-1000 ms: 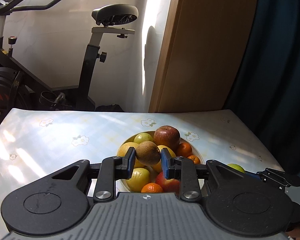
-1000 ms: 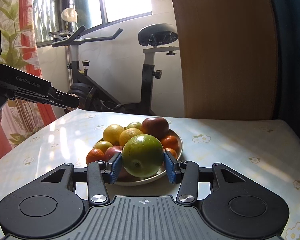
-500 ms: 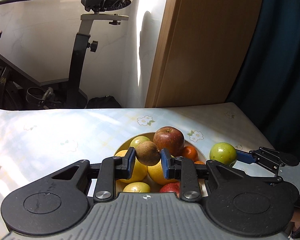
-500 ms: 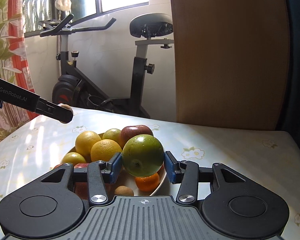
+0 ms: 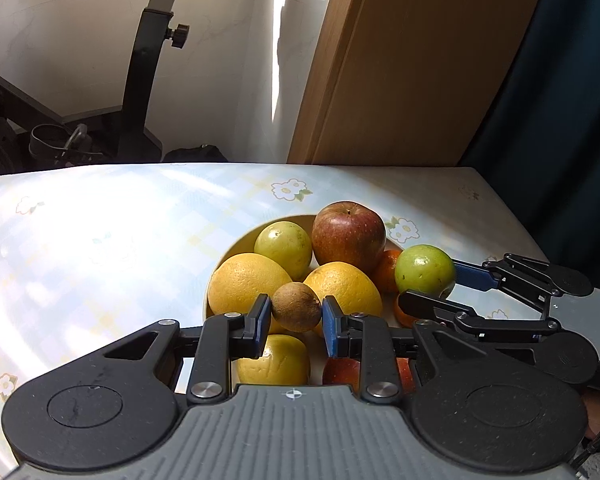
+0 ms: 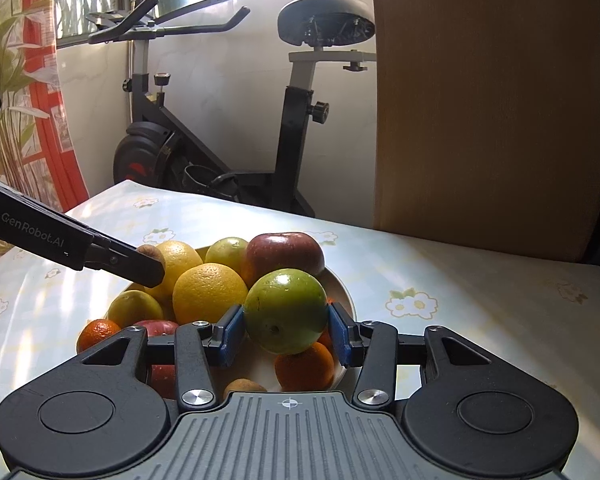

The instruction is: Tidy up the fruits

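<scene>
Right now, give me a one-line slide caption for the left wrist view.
Left gripper holds a small brown fruit above the fruit bowl; right gripper brings a green fruit alongside.

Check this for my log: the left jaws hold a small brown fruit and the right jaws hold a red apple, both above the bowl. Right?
Not quite. The right gripper holds a green apple, as the right wrist view shows; the red apple sits in the bowl. The left gripper does hold the small brown fruit.
</scene>
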### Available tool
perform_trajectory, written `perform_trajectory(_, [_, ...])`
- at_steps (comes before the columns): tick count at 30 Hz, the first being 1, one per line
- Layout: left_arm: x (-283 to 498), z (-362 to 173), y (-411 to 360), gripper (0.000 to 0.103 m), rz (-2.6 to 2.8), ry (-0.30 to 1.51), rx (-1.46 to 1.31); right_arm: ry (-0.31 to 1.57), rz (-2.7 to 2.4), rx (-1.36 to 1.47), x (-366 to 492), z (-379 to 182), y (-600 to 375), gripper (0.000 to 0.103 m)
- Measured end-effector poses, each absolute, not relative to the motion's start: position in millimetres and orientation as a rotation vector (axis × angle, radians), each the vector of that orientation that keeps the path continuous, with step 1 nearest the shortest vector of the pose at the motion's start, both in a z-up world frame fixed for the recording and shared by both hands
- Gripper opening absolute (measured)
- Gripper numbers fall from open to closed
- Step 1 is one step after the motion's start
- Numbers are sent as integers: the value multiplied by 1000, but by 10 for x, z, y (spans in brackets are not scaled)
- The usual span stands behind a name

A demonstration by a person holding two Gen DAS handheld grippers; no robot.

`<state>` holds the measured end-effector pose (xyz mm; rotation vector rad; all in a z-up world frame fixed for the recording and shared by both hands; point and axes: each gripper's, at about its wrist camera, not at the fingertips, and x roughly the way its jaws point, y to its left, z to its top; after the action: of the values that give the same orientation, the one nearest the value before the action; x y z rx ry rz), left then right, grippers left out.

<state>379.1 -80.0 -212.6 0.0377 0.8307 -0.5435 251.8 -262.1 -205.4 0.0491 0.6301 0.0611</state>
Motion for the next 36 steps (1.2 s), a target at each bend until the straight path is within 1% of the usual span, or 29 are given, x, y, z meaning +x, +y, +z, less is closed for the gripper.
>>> perform_trajectory(4, [3832, -2137, -809, 30, -541, 834, 35, 635, 54, 52, 2549, -2045, -2619, 43])
perform_trajectory(6, [3821, -2110, -793, 36, -547, 830, 24, 629, 65, 61, 2544, -2037, -2617, 43])
perform_trajectory(7, [3812, -2096, -782, 43, -541, 828, 21, 631, 66, 58, 2542, -2028, -2609, 43])
perform_trajectory(8, [3809, -2081, -770, 45, -535, 824, 17, 629, 64, 49, 2535, -2013, -2597, 43])
perform_trajectory(15, [3710, -1806, -632, 45, -503, 757, -13, 587, 34, 55, 2394, -1782, -2574, 43])
perform_trajectory(17, [3652, -1702, -595, 46, -489, 730, -6, 578, 16, 72, 2346, -1708, -2573, 45])
perform_trajectory(19, [3584, -1598, -557, 49, -480, 700, 8, 577, -9, 98, 2296, -1633, -2568, 51])
perform_trajectory(20, [3541, -1556, -535, 54, -473, 685, 15, 581, -25, 113, 2271, -1596, -2563, 57])
perform_trajectory(21, [3492, -1511, -508, 57, -465, 669, 21, 585, -40, 125, 2241, -1557, -2555, 60])
perform_trajectory(23, [3410, -1450, -458, 72, -445, 651, 24, 586, -50, 135, 2186, -1481, -2525, 63])
perform_trajectory(24, [3358, -1408, -426, 75, -429, 650, 24, 584, -56, 136, 2140, -1421, -2496, 65])
perform_trajectory(26, [3273, -1350, -379, 82, -412, 654, 26, 574, -76, 129, 2067, -1326, -2449, 79])
perform_trajectory(27, [3226, -1317, -350, 84, -404, 650, 27, 573, -95, 118, 2028, -1278, -2421, 85])
perform_trajectory(28, [3181, -1281, -322, 88, -392, 646, 28, 574, -106, 109, 1995, -1234, -2397, 88])
perform_trajectory(30, [3073, -1213, -254, 90, -370, 634, 21, 572, -110, 107, 1914, -1130, -2352, 99])
perform_trajectory(31, [3025, -1176, -226, 90, -365, 633, 13, 567, -111, 111, 1862, -1075, -2330, 101])
perform_trajectory(32, [2979, -1143, -196, 90, -364, 631, 4, 559, -112, 114, 1811, -1022, -2309, 102])
perform_trajectory(36, [2740, -992, -113, 90, -352, 599, 4, 544, -114, 89, 1611, -798, -2161, 102])
